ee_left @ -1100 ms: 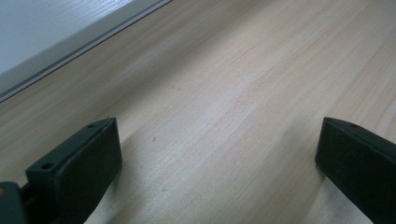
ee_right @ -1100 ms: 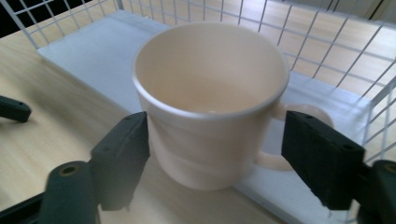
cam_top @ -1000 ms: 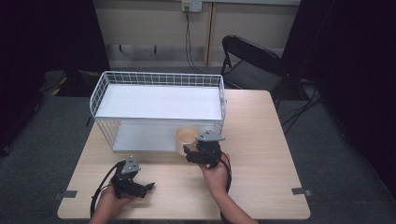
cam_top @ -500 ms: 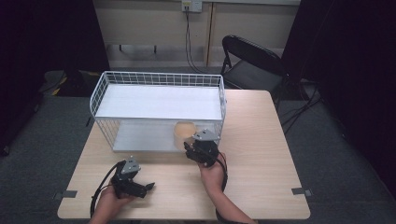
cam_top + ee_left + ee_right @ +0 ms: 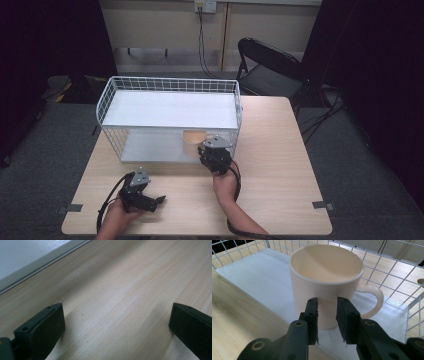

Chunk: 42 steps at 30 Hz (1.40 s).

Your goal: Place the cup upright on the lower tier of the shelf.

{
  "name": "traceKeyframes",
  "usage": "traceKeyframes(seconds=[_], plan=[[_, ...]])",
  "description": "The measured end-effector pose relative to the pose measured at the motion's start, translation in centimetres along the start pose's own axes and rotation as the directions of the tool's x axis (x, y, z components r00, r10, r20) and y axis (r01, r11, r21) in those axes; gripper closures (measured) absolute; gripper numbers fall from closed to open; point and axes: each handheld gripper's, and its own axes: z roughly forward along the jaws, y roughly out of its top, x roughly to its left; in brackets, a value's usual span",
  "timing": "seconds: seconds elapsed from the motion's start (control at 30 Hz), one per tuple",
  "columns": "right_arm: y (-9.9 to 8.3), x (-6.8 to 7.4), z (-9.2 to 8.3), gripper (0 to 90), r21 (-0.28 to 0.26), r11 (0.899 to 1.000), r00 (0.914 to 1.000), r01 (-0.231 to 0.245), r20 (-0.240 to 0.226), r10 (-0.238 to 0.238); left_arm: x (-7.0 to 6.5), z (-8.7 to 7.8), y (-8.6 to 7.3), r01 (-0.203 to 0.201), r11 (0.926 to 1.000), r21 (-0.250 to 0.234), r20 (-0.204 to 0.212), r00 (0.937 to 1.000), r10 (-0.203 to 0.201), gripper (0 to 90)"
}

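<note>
presently your right gripper sits nearer the cream glossy ceramic mug than a second ago; its jaws have just been closing to a narrow gap, empty, short of the smooth wall. mug stands on the white wire basket's lower shelf. your left gripper rests wide over the pale grained wooden table.
</note>
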Motion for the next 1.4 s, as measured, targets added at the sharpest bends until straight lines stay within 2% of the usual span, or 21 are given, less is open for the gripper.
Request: traceKeyframes(seconds=[0.07, 0.1, 0.27, 0.47, 0.63, 0.7, 1.1, 1.2, 1.23, 1.4], plan=[[0.0, 0.0, 0.0, 67.3, 0.0, 1.0, 1.0, -0.002, -0.002, 0.002, 0.0, 0.0, 0.0, 0.0, 1.0, 0.0, 0.0, 1.0, 0.0, 0.0], [0.0, 0.0, 0.0, 63.0, -0.001, 1.0, 1.0, -0.004, -0.003, 0.004, 0.0, 0.0, 0.0, 0.001, 1.0, 0.0, 0.0, 1.0, -0.001, 0.0], [0.0, -0.1, -0.5, 39.1, -0.001, 1.0, 0.9977, -0.027, -0.063, 0.026, 0.0, 0.0, 0.0, 0.001, 1.0, 0.0, 0.0, 1.0, -0.001, 0.0], [0.0, -0.3, -1.3, 22.1, 0.013, 0.999, 0.9913, -0.031, -0.128, 0.033, 0.0, 0.0, 0.0, 0.001, 1.0, 0.0, 0.0, 1.0, -0.001, 0.0], [-0.1, -0.4, -2.1, 16.0, -0.005, 1.0, 0.9892, -0.013, -0.146, 0.012, 0.0, 0.0, 0.0, 0.0, 1.0, 0.0, 0.0, 1.0, 0.0, 0.0], [-0.2, -0.5, -2.3, 15.0, 0.0, 1.0, 0.9858, -0.012, -0.168, 0.012, 0.0, 0.0, 0.0, 0.0, 1.0, 0.0, 0.0, 1.0, 0.0, 0.0], [-1.2, -1.2, -3.8, 14.6, 0.0, 1.0, 0.9754, 0.016, -0.22, -0.016, 0.0, 0.0, 0.0, 0.0, 1.0, 0.0, 0.0, 1.0, 0.0, 0.0], [-1.4, -1.5, -4.3, 14.8, 0.0, 1.0, 0.9721, 0.018, -0.234, -0.017, 0.0, 0.0, 0.0, 0.0, 1.0, 0.0, 0.0, 1.0, 0.0, 0.0], [-1.5, -1.8, -4.6, 14.8, 0.001, 1.0, 0.9679, 0.021, -0.251, -0.02, 0.0, 0.0, 0.0, 0.0, 1.0, 0.0, 0.0, 1.0, 0.0, 0.0], [-1.9, -2.1, -5.1, 14.9, -0.006, 0.999, 0.9638, 0.032, -0.265, -0.032, 0.0, 0.0, 0.0, 0.0, 1.0, 0.0, 0.0, 1.0, 0.0, 0.0]])
